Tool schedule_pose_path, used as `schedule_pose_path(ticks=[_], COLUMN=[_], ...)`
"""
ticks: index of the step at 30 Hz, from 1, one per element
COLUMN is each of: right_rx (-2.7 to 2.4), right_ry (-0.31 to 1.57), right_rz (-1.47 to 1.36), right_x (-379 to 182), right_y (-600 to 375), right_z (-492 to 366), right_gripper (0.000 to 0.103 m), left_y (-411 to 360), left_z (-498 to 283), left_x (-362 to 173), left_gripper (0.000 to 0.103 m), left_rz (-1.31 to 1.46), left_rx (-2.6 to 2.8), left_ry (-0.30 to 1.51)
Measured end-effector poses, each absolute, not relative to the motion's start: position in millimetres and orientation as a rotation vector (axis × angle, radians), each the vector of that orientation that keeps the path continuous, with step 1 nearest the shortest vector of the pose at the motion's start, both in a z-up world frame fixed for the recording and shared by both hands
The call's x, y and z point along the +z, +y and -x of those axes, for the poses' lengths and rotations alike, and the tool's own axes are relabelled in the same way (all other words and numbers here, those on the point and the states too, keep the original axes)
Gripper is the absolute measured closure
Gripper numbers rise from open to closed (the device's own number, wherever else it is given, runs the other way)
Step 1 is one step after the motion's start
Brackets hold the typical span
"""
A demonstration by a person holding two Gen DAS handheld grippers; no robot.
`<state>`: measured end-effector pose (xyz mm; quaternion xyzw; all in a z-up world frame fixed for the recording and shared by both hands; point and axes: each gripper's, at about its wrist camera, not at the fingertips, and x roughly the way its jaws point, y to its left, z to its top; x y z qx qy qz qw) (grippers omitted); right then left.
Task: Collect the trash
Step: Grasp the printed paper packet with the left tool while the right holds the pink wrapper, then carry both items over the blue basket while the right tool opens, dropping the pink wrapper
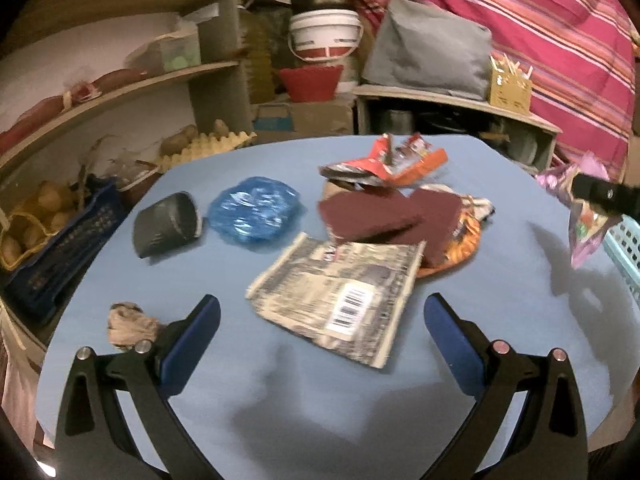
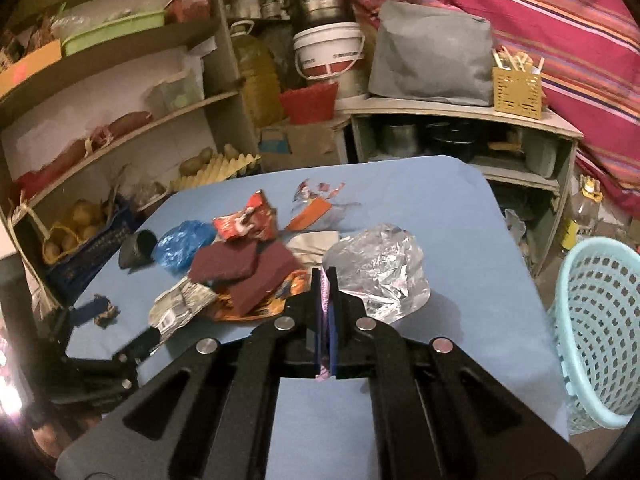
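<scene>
- Right between the right claw (image 2: 328, 276)'s pads there's a thin pink edge of a foil wrapper (image 2: 376, 276), so that claw is pinched tight on it. The crinkly silver side balloons out just ahead and to the right of the tips.
- From the left camera the same wrapper (image 1: 586, 220) shows its pink printed side, dangling off the table, close to the light blue basket (image 1: 624, 248). My guess is it's held by one edge so it hangs free and drops clean.
- That basket (image 2: 596, 332) sits off to the right of the right claw, below table level, mouth tipped toward it. Looks like that's where the trash goes.
- Left claw (image 1: 320, 320) is spread wide with nothing in it, hovering low over the blue table (image 1: 280, 400).
- Directly ahead of its tips lies a flattened printed packet (image 1: 340, 300) with a barcode, probably the next pick since it's nearest.
- Further ahead: maroon pieces (image 1: 372, 216) piled on an orange wrapper (image 1: 464, 244), and a red-orange wrapper (image 1: 392, 160) behind.
- Ahead-left: a blue plastic wad (image 1: 254, 210) and a tipped dark cup (image 1: 166, 224).
- A crumpled brown scrap (image 1: 128, 322) sits just outside the left finger.
</scene>
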<state>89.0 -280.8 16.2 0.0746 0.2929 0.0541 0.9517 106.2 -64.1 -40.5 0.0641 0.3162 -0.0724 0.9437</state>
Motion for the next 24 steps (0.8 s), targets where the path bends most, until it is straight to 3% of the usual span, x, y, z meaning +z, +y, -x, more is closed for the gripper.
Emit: schedule_pose_path(ticks=[14,16,19,21,24], right_rx=[0.103,0.105,0.108,0.110,0.113], right_ry=[0.622,0.629,0.636,0.638,0.637], right_rz=[-0.207,-0.209,-0.209,-0.204,-0.195], right_x=[1.5,-0.2,-2.1,-2.6,-2.6], right_y=[-304.5,-304.1,-304.0,-302.6,-300.8], right_z=[-81.9,-83.1,-84.8,-85.2,-84.6], right_gripper=[0.099,0.099,0.099,0.099,0.099], left_y=[-71.7,-69.7,-69.1,-68.4,-71.5], left_z=[-129.0,-131.2,-134.5,-137.2,-132.5], left_x=[-55.7,-55.4,-56.1,-57.9,-56.4], left_gripper=[0.005,0.012,0.032,0.051,0.069], left_rz=[-0.134,-0.152,-0.171,-0.164,-0.176], left_rx=[-0.145,-0.150,-0.160,-0.187,-0.224], left_ry=[0.741,0.739,0.744,0.763,0.751])
